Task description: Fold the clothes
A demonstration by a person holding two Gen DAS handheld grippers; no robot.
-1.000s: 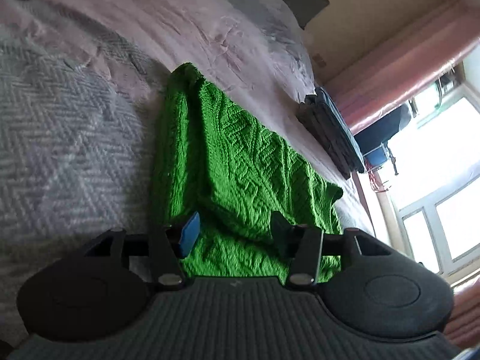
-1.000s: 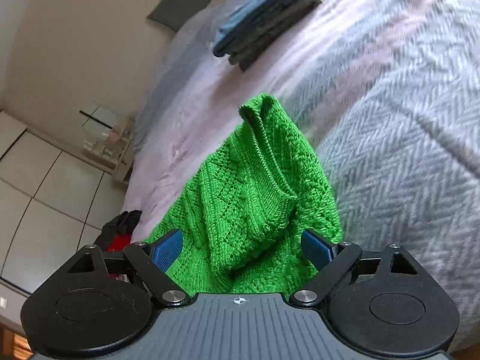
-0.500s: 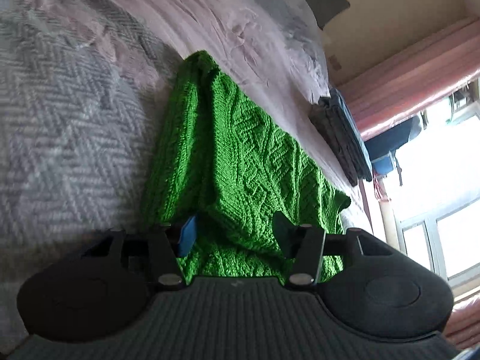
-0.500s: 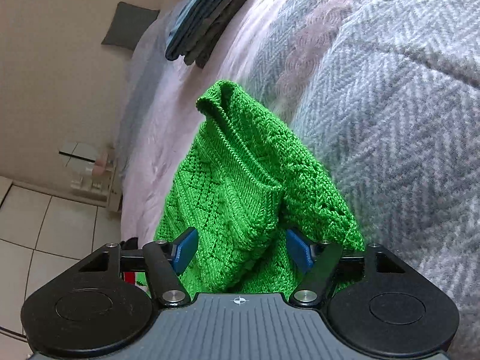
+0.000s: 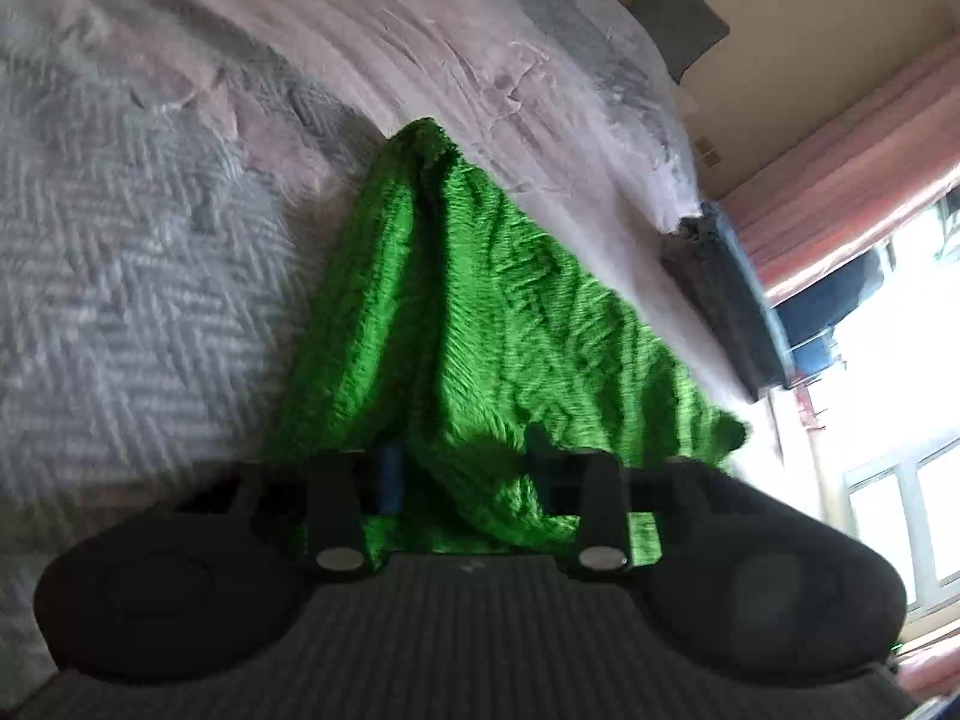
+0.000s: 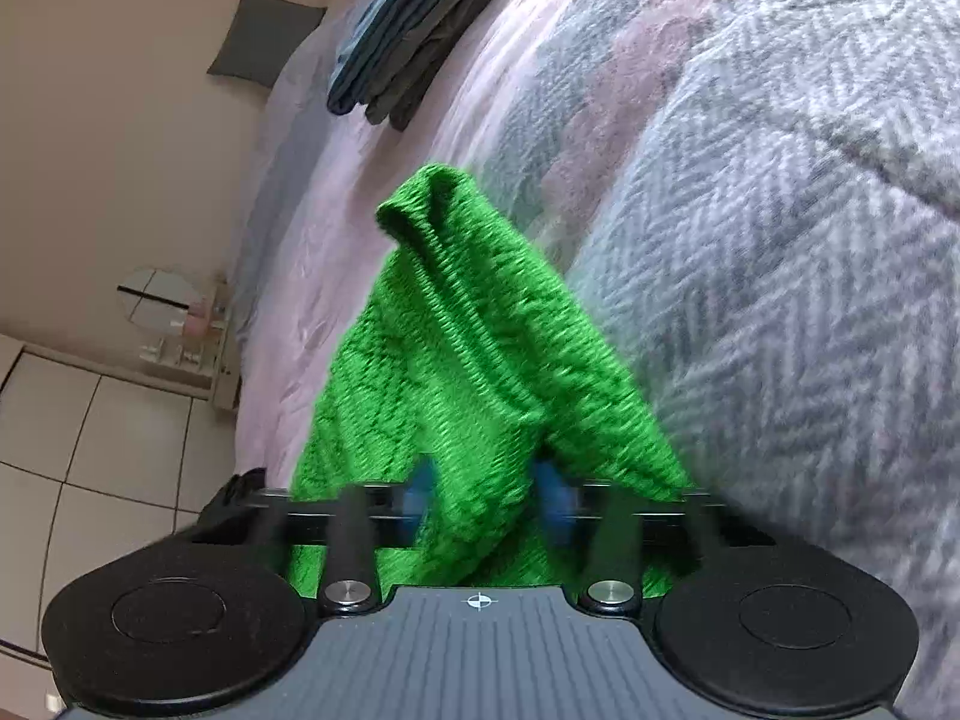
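Change: a second ago both grippers stood wide around the near edge of the green knitted sweater (image 5: 480,324); half a second ago they had narrowed; now each has a bunch of knit between its pads and the cloth pulls up into a tent.
Meaning: in my judgement the grasp is made and the lift for a fold is starting; no fold is laid yet.
Left gripper (image 5: 462,468): jaws partly closed, pinching a thick fold of the sweater; motion blur hides how firmly.
Right gripper (image 6: 483,495): jaws drawn close, blue pads pressing a hanging fold from both sides; also blurred.
Sweater position: on the bed, near edge raised at both grippers, far end tapering to a rolled ribbed end (image 6: 429,198) that rests on the covers.
Sweater material: chunky cable-and-diamond knit, soft, heavy, drapes in deep creases.
Blanket (image 6: 780,300): grey-white herringbone weave, under and beside the sweater.
Sheet (image 5: 480,72): pale pink, wrinkled.
Folded stack (image 6: 414,30): dark blue and grey garments, flat, well apart from the sweater.
Pillow (image 5: 678,18): grey, square, against the wall.
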